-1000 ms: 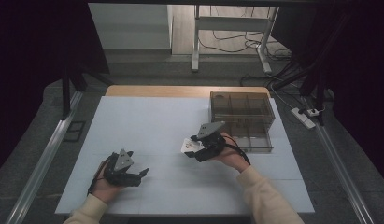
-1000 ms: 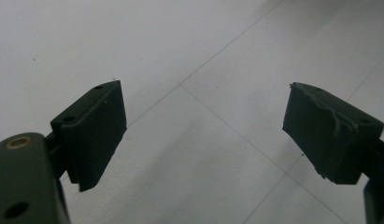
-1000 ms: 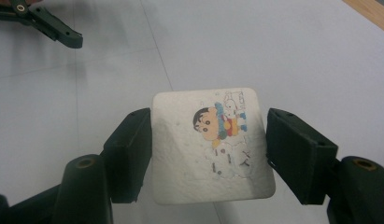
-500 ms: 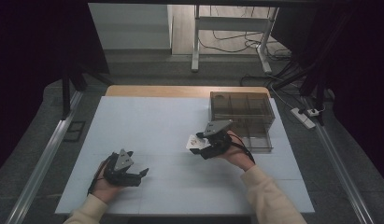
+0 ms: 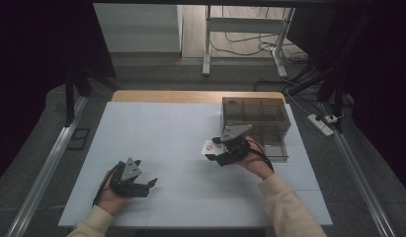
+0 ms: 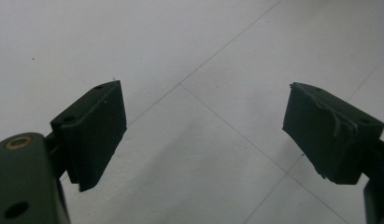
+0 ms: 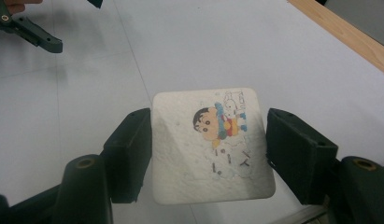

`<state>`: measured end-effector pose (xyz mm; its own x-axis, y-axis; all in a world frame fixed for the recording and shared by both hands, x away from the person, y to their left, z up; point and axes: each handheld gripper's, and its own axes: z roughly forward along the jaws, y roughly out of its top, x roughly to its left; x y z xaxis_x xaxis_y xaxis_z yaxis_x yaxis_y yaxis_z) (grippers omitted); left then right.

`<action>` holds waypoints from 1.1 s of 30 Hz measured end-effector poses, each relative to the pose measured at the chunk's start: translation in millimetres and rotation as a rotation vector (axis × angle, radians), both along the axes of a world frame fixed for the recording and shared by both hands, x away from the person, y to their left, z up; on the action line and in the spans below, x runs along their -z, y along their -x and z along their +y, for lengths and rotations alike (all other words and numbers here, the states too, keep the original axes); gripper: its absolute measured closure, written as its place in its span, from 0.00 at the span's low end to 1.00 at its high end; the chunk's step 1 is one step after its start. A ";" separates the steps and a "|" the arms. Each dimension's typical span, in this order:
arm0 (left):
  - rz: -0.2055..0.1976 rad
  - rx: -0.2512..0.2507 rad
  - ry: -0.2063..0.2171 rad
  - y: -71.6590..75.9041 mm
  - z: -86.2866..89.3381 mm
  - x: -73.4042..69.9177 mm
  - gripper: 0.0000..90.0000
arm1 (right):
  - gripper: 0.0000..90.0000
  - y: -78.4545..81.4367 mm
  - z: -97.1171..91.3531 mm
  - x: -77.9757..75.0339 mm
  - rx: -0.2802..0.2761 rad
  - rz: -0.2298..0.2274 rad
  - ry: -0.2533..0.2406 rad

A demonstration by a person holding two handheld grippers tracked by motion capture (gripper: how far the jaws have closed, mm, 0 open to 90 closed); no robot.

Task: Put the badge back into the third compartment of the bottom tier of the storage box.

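Note:
A white square pad (image 7: 208, 144) printed with a cartoon figure sits between the jaws of my right gripper (image 7: 209, 140), which is shut on its two side edges. From above, the pad (image 5: 209, 146) is held a little off the white table (image 5: 156, 128), just left of a clear brown box (image 5: 260, 118), with my right gripper (image 5: 216, 151) pointing left. My left gripper (image 5: 147, 184) rests on the table near the front left. Its jaws stand wide open in the left gripper view, and my left gripper (image 6: 203, 128) has only bare table between them.
The box has several compartments and stands at the table's back right. A wooden strip (image 5: 190, 96) runs along the far edge. Metal rails (image 5: 42, 173) flank the table, and cables and a power strip (image 5: 321, 123) lie on the floor beyond.
My right hand has drifted slightly to the right, toward the box, with the pad still in its jaws. The left hand has stayed put.

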<state>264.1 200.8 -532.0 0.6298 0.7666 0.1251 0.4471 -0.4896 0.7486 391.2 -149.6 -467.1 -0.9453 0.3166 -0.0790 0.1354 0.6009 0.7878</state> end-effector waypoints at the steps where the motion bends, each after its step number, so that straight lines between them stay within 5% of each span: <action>1: 0.000 0.001 0.001 0.0 0.0 0.1 0.15 | 0.36 -0.2 -0.5 -0.1 0.001 -0.001 0.001; 33: 0.000 0.000 -0.002 0.0 0.2 0.0 0.15 | 0.36 -6.2 -17.9 -4.4 0.041 -0.018 0.010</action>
